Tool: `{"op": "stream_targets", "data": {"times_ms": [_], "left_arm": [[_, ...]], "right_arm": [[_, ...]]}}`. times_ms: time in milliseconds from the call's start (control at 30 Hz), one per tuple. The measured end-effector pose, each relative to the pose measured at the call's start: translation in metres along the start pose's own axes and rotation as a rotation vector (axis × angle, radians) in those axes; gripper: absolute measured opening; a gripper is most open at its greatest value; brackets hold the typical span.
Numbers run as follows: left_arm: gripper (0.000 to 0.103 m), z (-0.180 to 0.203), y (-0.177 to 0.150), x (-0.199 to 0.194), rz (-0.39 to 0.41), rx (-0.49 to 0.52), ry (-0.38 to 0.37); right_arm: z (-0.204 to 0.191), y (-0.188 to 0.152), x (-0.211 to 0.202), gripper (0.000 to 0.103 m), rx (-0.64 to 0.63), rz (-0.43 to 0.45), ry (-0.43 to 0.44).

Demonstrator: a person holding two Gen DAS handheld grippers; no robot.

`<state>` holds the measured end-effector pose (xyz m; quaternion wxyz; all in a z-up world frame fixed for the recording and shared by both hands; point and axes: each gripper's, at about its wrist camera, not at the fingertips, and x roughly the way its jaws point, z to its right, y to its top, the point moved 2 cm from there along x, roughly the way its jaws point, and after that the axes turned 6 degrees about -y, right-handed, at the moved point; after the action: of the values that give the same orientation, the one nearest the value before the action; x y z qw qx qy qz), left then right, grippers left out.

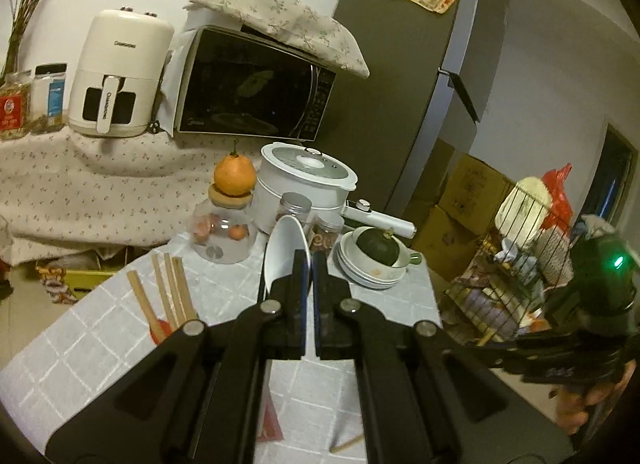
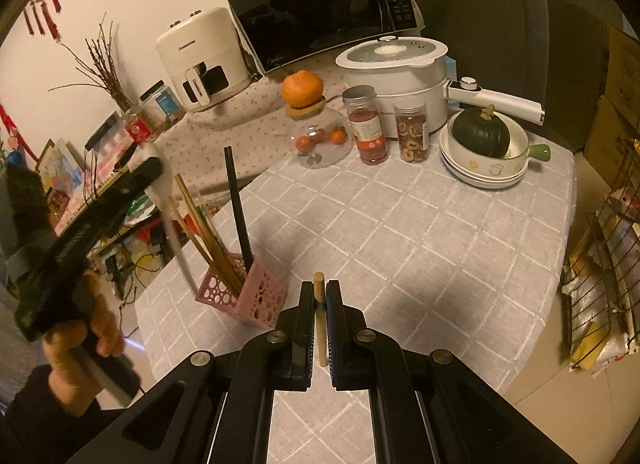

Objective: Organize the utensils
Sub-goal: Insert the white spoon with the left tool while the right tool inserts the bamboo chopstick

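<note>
The right gripper (image 2: 319, 296) is pinching a wooden chopstick (image 2: 320, 322) between its fingers, which are closing tight on it well below its blunt tip. The stick is sitting upright in the grip, pale and round, its lower end hidden behind the fingers. The likely slip here: such a thin, smooth stick is pivoting easily in a narrow pinch, so it may be swinging sideways on the way to the pink holder (image 2: 256, 294) and striking the rim or the utensils already standing there, tipping the light holder, which is sitting near the desk (image 2: 420, 232) edge.

The left gripper (image 1: 311, 264) is clamping a white spoon (image 1: 286, 248), its fingers shut on the bowl's edge. The spoon is glossy and deep, apparently ceramic, hanging above the desk just in front of the stacked bowls (image 1: 372, 270). A hard edge grip on slick glaze may be letting it slide out and drop.

In the holder, several wooden chopsticks (image 2: 200, 224) and a black one (image 2: 238, 204) are leaning to the left, crowding that side and leaving little free room for a clean insertion.
</note>
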<state>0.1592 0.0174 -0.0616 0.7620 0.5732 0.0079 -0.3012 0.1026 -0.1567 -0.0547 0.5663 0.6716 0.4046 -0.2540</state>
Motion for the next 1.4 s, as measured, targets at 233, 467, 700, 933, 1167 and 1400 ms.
{"op": "stream_targets", "data": {"times_ms": [233,467,700,933,1167,1400], "left_arm": [[0.003,-0.011,-0.018,0.014,0.002,0.059,0.066],[0.003,-0.026,-0.031,0.018,-0.007,0.038,0.105],[0.027,-0.028,-0.033,0.007,-0.068,0.021,0.112],[0.061,-0.027,-0.025,-0.025,-0.154,-0.017,0.157],[0.075,-0.05,-0.04,-0.044,-0.423,-0.131,0.287],[0.077,-0.068,-0.066,-0.053,-0.554,-0.186,0.313]], "right_arm": [[-0.002,0.003,0.003,0.005,0.013,0.001,0.009],[-0.01,0.005,0.005,0.005,0.007,0.006,0.002],[-0.023,0.017,-0.011,0.005,-0.018,0.052,-0.004],[-0.048,0.036,-0.05,0.005,-0.052,0.133,0.033],[-0.073,0.052,-0.066,0.005,-0.058,0.182,0.103],[-0.108,0.06,-0.045,0.005,-0.106,0.161,0.118]]}}
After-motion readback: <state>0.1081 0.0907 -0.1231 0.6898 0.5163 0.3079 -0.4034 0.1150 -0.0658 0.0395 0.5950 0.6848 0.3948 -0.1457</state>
